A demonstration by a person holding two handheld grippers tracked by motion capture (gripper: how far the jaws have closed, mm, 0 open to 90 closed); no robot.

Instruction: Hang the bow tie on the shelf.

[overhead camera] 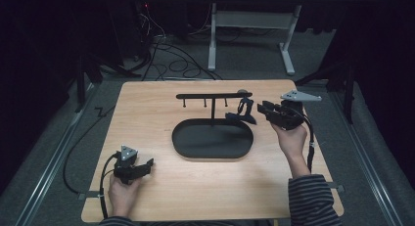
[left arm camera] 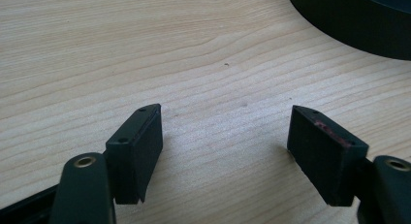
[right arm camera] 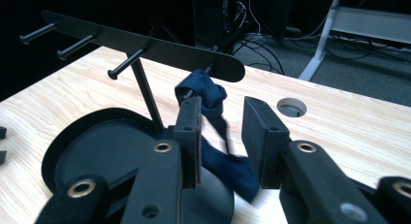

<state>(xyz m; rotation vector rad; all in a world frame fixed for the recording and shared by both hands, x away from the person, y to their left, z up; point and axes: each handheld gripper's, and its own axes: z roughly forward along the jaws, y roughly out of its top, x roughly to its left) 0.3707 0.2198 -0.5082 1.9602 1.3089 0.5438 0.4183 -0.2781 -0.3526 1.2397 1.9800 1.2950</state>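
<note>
Currently, high view: a dark blue cloth (overhead camera: 243, 112) hangs from the rightmost peg of a black hook rack (overhead camera: 214, 95), whose post rises from an oval black tray (overhead camera: 212, 140) on the counter (overhead camera: 151, 196). The right gripper (overhead camera: 262, 108) sits just beside the cloth, pointing at it from the right; the left gripper (overhead camera: 147, 165) rests low near the front left of the counter, well apart from the rack. Left gripper view: jaws stand wide apart over bare wood, nothing between them, released; the tray rim shows at top right. Right gripper view: the cloth (right arm camera: 213, 117) is looped over the end peg under the rack bar (right arm camera: 145, 44) and trails down between the jaws onto the tray edge. The right gripper (right arm camera: 220, 136) is parted; whether the left pad still brushes the fabric I cannot tell, but no clamp shows, so released. Judgement: the step in hand is letting go after hanging. To do it well, spread the jaws fully before drawing back, retreat straight along the gripper's own line away from the peg, and keep the pads off the trailing end so the loop is not dragged off.
</note>
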